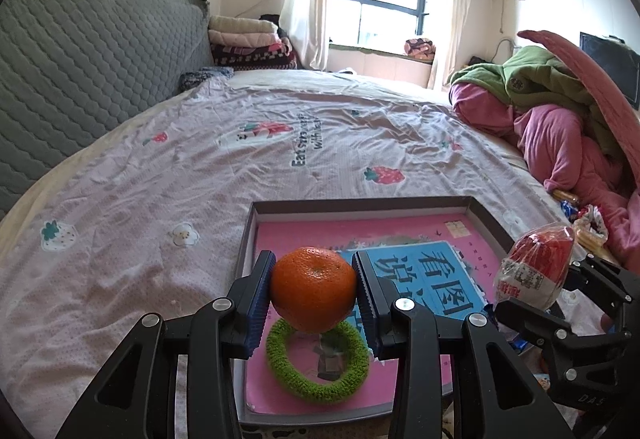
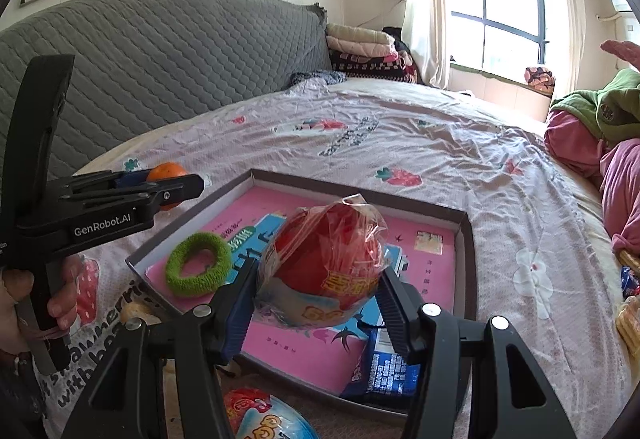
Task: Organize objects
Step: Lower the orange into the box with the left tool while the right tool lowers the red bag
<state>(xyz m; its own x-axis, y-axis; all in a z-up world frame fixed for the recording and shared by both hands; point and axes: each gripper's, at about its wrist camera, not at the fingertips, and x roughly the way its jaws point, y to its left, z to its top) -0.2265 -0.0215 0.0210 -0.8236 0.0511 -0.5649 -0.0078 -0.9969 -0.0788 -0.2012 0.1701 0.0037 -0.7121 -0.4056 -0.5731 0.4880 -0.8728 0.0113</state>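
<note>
My left gripper (image 1: 314,293) is shut on an orange tangerine (image 1: 314,289), held above the near left part of a shallow box (image 1: 486,215) on the bed. Below the fruit a fuzzy green ring (image 1: 318,361) lies on the pink book (image 1: 400,235) inside the box. My right gripper (image 2: 318,289) is shut on a red egg-shaped toy in clear wrap (image 2: 326,267), hovering over the box (image 2: 468,239). In the right wrist view the left gripper (image 2: 170,183) with the tangerine (image 2: 166,172) shows at the left, held by a hand (image 2: 60,303). The wrapped toy (image 1: 534,265) also appears at the right of the left wrist view.
A blue snack packet (image 2: 386,369) lies in the box's near corner, and another wrapped egg toy (image 2: 264,417) sits in front of the box. Piled pink and green bedding (image 1: 560,111) fills the right side, with snack packs (image 2: 630,279) beside it. A grey headboard (image 1: 92,51) stands at the left.
</note>
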